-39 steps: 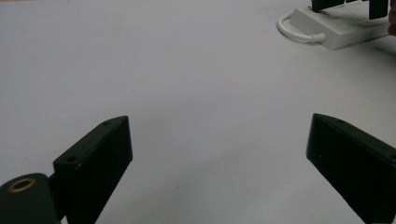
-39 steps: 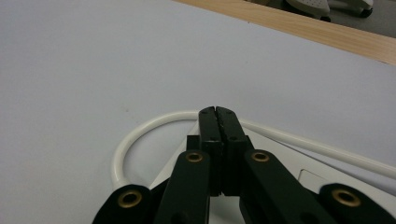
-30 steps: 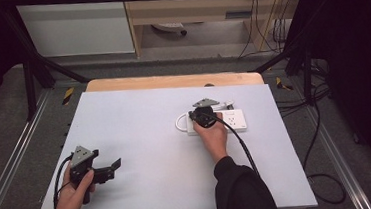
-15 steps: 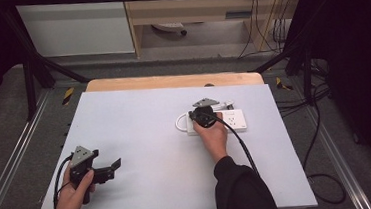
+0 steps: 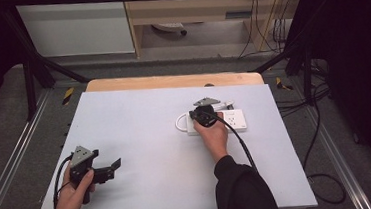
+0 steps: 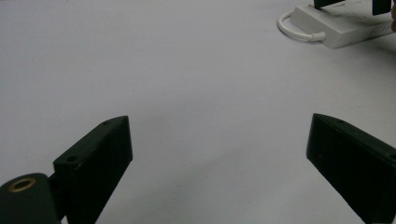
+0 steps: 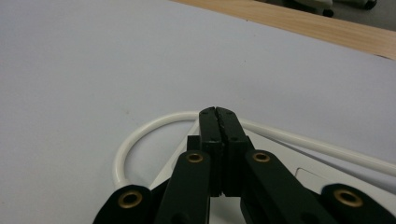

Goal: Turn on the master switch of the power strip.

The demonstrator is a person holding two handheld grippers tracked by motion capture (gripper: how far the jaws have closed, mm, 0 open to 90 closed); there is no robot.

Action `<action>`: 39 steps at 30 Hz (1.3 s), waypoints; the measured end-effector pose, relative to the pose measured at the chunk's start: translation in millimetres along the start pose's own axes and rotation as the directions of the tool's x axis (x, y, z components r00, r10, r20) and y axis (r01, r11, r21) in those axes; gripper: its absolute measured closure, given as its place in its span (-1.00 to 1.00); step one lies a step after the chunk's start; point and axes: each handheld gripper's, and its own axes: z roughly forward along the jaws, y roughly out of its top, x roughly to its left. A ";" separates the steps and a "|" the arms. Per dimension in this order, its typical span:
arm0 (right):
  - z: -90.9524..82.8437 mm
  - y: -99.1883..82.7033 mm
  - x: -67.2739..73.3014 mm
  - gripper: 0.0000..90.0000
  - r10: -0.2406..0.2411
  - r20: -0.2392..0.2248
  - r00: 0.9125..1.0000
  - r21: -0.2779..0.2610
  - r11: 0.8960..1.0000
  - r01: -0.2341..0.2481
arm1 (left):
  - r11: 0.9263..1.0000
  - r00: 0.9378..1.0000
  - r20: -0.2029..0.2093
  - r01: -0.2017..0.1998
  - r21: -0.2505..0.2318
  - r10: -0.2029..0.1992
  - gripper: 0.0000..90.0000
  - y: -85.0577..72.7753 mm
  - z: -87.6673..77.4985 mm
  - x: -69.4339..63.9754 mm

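A white power strip lies on the right half of the pale table, its white cable looping off its left end. My right gripper sits over the strip's left end. In the right gripper view its jaws are pressed together, and the right gripper is shut with nothing between them, just above the power strip and the cable. My left gripper is held near the table's front left, well away from the strip. The left gripper is open over bare table, with the power strip far off.
A bare wooden strip runs along the table's far edge. Metal rails flank the table on both sides. Cables trail on the floor at the right. A cabinet and shelving stand beyond the table.
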 end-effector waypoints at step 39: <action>-36.3 26.9 -4.7 -0.69 0.099 -0.051 0.994 -0.062 0.993 -0.102 | 1.000 1.000 -0.004 0.002 -0.006 -0.002 -0.84 -0.3 -1.2 -0.1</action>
